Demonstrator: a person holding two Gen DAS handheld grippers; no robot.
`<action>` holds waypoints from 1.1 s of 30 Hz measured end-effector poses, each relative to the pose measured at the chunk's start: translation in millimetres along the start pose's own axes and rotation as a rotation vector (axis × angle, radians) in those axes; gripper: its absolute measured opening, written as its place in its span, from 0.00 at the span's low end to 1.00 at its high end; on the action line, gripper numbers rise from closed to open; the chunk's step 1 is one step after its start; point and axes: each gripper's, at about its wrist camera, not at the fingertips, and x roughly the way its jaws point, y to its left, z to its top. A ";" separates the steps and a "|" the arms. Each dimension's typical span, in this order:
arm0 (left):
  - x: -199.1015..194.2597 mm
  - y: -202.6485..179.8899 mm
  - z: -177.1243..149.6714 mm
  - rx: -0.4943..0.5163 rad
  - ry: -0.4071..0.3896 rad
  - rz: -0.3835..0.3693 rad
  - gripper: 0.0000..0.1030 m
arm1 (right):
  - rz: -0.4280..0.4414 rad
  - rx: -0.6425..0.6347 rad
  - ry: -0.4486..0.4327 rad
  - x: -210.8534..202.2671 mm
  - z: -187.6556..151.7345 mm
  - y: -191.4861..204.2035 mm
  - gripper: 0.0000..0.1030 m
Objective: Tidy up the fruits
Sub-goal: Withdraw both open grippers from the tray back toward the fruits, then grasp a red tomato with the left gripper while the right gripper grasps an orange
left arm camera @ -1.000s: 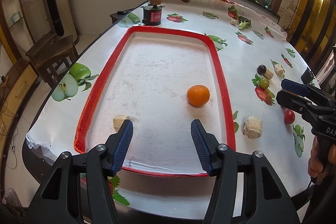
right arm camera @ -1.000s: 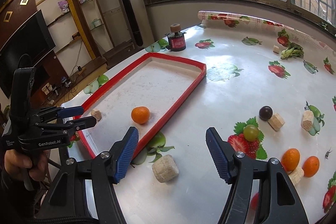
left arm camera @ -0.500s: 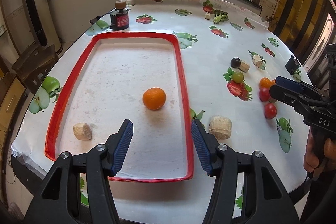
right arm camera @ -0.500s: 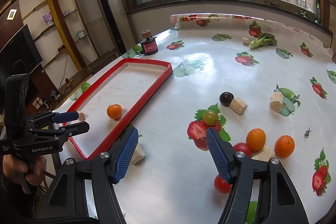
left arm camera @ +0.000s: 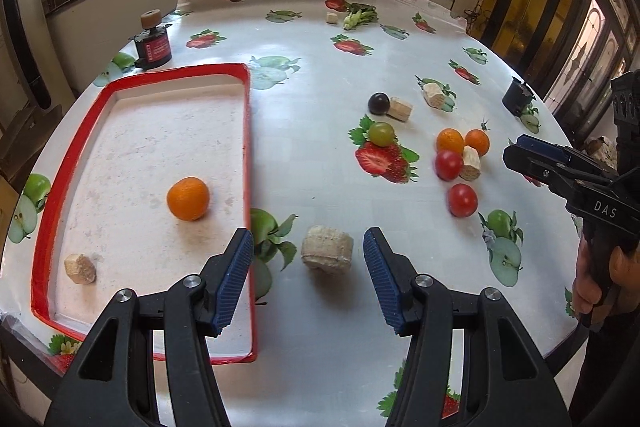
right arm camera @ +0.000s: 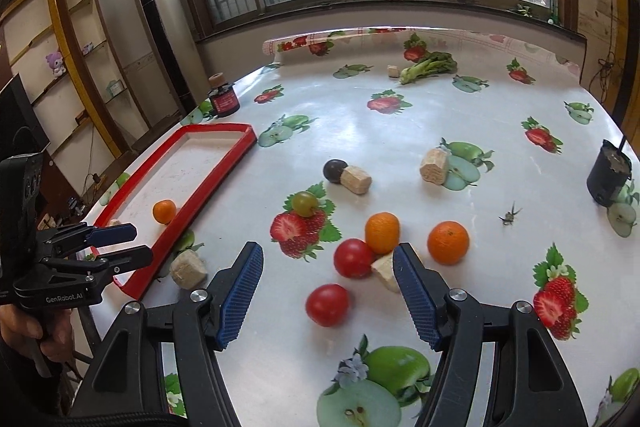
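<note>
The left claw hangs wide and empty above the bench, a pale cork-like block lying between its blue pads at 12 o'clock, not touched by either. Just to the left, at 10 o'clock, the red-rimmed tray holds one orange near its right wall and a small tan chunk in its near left corner. The right claw is also spread wide and grips nothing; a red tomato sits between its pads, and a second tomato lies just beyond, touching a pale wedge beside the right pad. Past these, two oranges rest at 12 and 1 o'clock, apart from each other. Farther out a green grape sits on a printed strawberry, then a dark plum touches a cork block. At the far edge lie a leafy green vegetable and a red-labelled jar beyond the tray.
</note>
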 end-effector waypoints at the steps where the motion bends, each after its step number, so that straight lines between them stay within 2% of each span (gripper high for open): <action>1: 1.4 -3.6 0.7 0.006 0.003 -0.006 0.54 | -0.007 0.008 -0.002 -2.2 -1.7 -4.8 0.68; 15: 15.9 -37.7 -1.4 0.061 0.045 -0.080 0.54 | -0.097 0.110 -0.009 -13.7 -17.8 -57.7 0.68; 23: 33.4 -87.3 3.7 0.133 0.061 -0.173 0.54 | -0.106 0.119 0.011 7.3 -14.2 -67.9 0.68; 30: 68.3 -113.3 16.0 0.132 0.117 -0.213 0.54 | -0.100 0.107 0.048 36.7 0.8 -77.8 0.67; 33: 81.3 -118.3 20.4 0.128 0.135 -0.219 0.54 | -0.097 0.116 0.076 50.6 4.1 -83.8 0.60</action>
